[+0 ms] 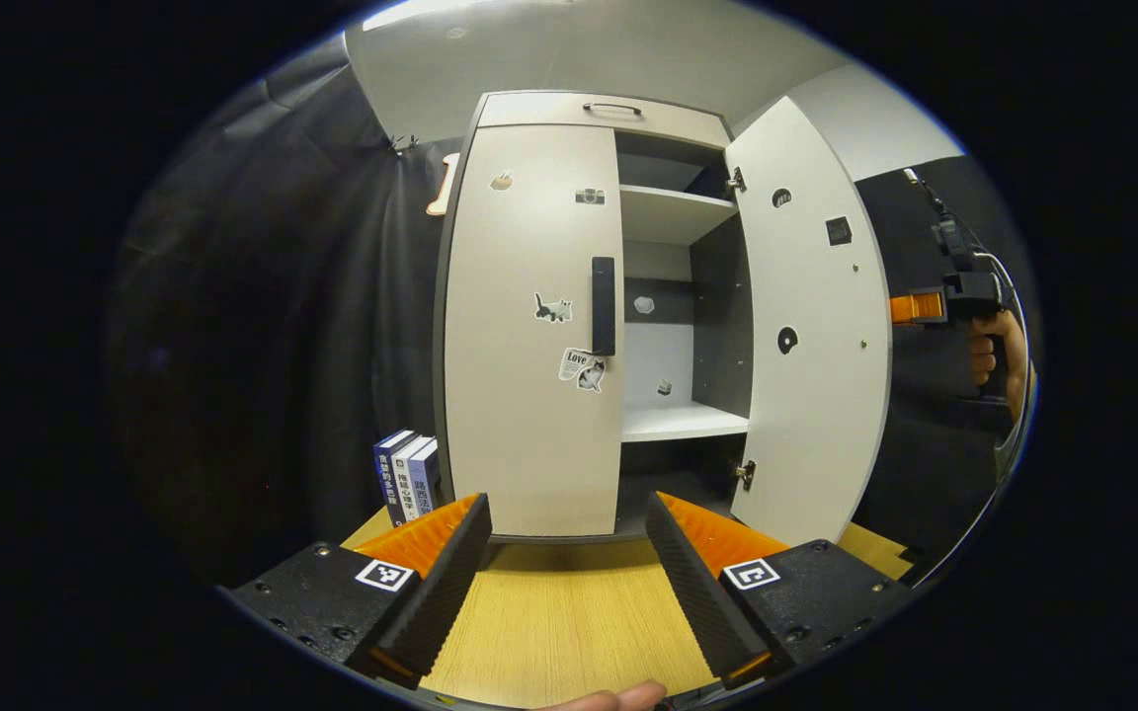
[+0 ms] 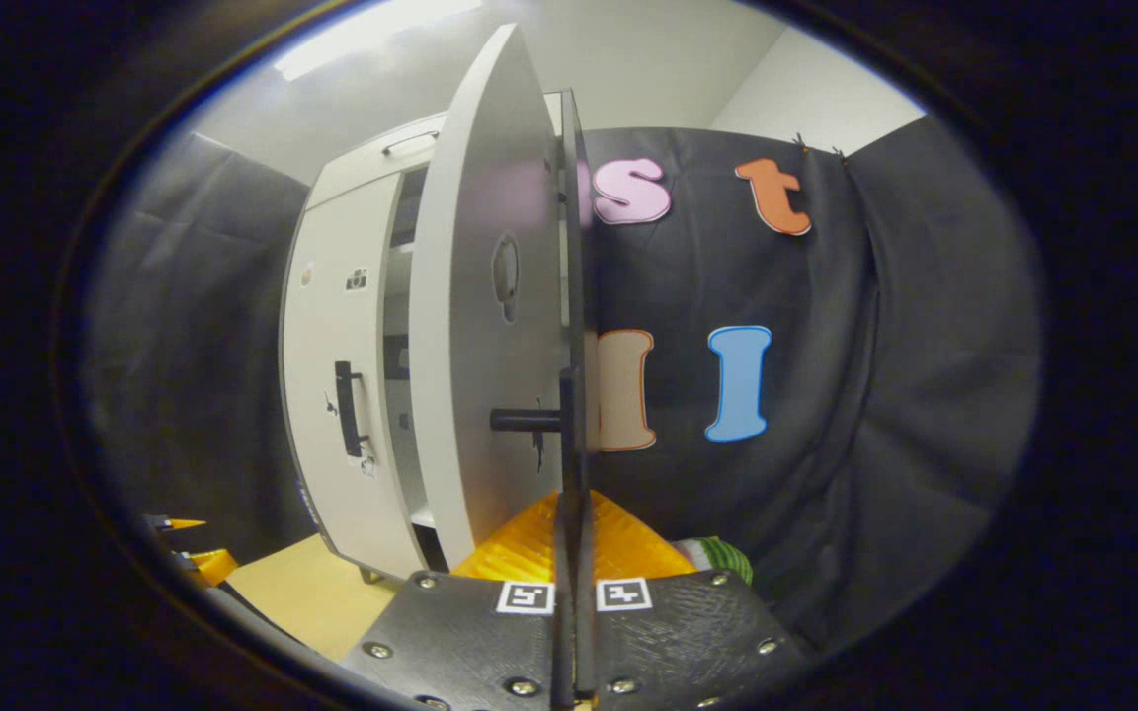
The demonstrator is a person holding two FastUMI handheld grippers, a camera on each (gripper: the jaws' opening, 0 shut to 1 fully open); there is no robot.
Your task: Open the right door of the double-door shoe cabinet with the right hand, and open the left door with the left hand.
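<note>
The pale shoe cabinet [image 1: 549, 109] stands on the wooden table [image 1: 549, 612]. Its left door [image 1: 520, 395] is closed, with a black vertical handle [image 1: 604, 306] at its inner edge. The right door [image 1: 811, 326] is swung wide open, baring the shelves [image 1: 678, 420]. My left gripper [image 1: 564, 583] hangs open in front of the left door, some way short of the handle. In the right gripper view, my right gripper [image 2: 574, 592] is shut on the right door's black handle [image 2: 572, 346], seen edge-on. The left gripper view shows that gripper [image 1: 900, 308] and its hand [image 1: 999, 351] beyond the open door's edge.
Several books [image 1: 408, 479] stand upright against the cabinet's left side. Black cloth walls close in the booth on both sides. A green striped object [image 2: 719, 555] lies low behind the right gripper. A fingertip [image 1: 613, 699] peeks in at the bottom edge.
</note>
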